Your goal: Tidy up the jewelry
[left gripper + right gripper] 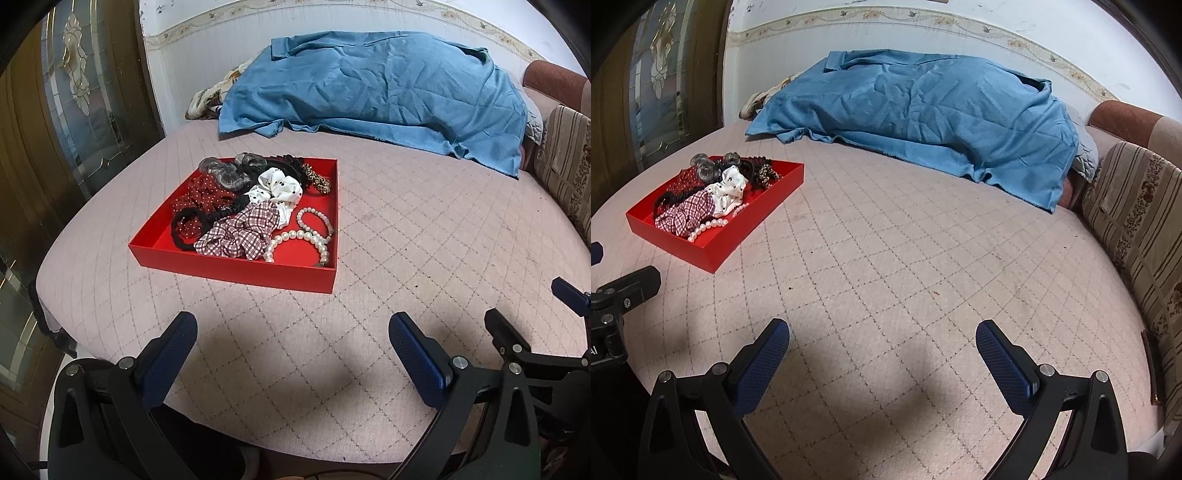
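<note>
A red tray (236, 269) sits on the pink quilted bed, also seen at the left in the right wrist view (731, 236). It holds several scrunchies: a plaid one (240, 232), a white dotted one (280, 188), a red dotted one (207, 195), plus black hair ties (184, 229). Two pearl bracelets (314, 236) lie in its right front corner and show in the right wrist view (705, 227). My left gripper (291, 332) is open and empty, short of the tray. My right gripper (882, 332) is open and empty, right of the tray.
A blue cloth (373, 92) covers a heap at the back of the bed (923, 110). A striped cushion (1137, 221) lines the right side. A door with patterned glass (74, 92) stands at the left. The right gripper's body (535, 343) shows in the left wrist view.
</note>
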The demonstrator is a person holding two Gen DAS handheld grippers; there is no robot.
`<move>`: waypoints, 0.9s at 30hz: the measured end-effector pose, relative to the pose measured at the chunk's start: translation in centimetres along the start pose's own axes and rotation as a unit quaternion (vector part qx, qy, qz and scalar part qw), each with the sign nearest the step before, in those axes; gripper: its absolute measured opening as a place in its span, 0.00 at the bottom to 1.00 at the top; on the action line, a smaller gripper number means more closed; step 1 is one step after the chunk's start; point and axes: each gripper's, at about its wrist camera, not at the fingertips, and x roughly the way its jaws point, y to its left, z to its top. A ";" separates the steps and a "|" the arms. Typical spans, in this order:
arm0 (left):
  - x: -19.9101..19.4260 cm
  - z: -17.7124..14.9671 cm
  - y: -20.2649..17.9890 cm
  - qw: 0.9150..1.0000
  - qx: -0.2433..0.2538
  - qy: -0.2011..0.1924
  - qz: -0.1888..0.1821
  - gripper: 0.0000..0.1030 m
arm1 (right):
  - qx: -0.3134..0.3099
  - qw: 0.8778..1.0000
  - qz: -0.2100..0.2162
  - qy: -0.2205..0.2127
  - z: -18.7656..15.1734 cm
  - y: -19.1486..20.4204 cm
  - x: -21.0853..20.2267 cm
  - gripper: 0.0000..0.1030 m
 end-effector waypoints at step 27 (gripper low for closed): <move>0.3 -0.9 0.4 1.000 0.011 0.018 0.008 1.00 | 0.002 0.999 0.021 0.032 -0.4 0.6 0.6 1.00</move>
